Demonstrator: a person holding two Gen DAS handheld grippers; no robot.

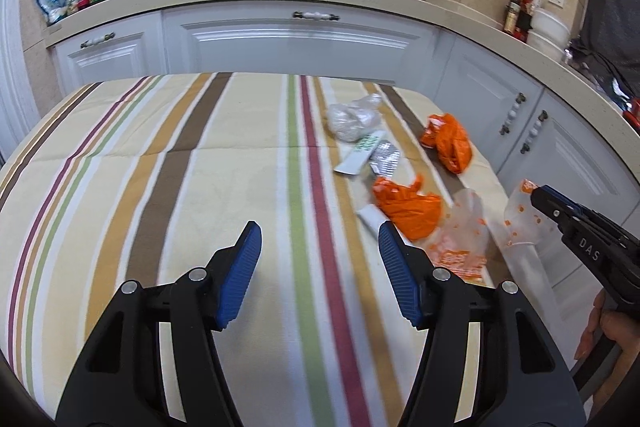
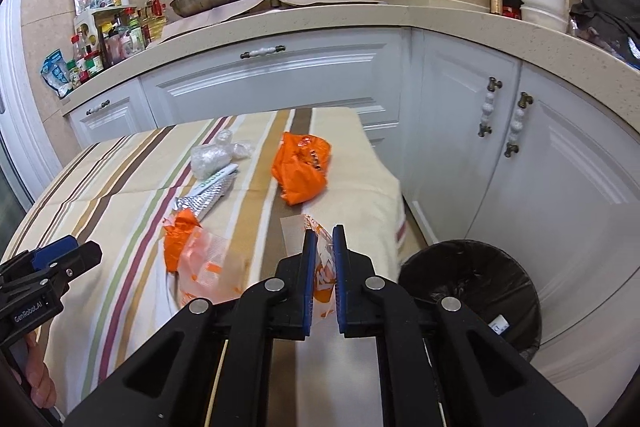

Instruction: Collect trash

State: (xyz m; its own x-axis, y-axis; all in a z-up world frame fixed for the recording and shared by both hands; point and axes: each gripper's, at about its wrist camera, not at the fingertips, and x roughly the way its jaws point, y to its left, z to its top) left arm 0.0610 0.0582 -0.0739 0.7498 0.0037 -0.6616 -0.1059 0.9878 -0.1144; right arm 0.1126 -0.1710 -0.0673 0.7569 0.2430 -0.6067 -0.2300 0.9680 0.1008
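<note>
1. My right tool [image 2: 322, 259] is clamped on a clear plastic wrapper with orange print [image 2: 320, 267]; the blue pads pinch it flat, with its top edge sticking up past the tips and the rest hanging below
2. My left tool [image 1: 320, 267] stands with its jaws apart and nothing between them, above the striped cloth of the table [image 1: 180, 167]
3. The wrapper in my grip is thin film: I judge it almost weightless, limp and a bit slippery, so a firm pinch well in from the edge looks safer than a hold on the very rim
4. It hangs just off the near right corner of the table, and the bin with the black liner [image 2: 472, 291] sits on the floor to the right of it, close by
5. Still on the table: a second clear-and-orange wrapper [image 2: 208, 267] lying partly over a crumpled orange bag [image 2: 178, 239], another crumpled orange bag [image 2: 300, 171] farther back, a silver foil blister strip [image 2: 208, 199] touching a white-and-green packet [image 2: 218, 177], and a ball of clear film [image 2: 210, 159] at the far end
6. The orange bags look soft and springy; I would grab a raised fold on top
7. The foil strip and flat packet look stiffer and lie flat on the cloth, so I would take them by an edge; the cloth could bunch up with them
8. The film ball should squash easily; a grip across its middle seems best
</note>
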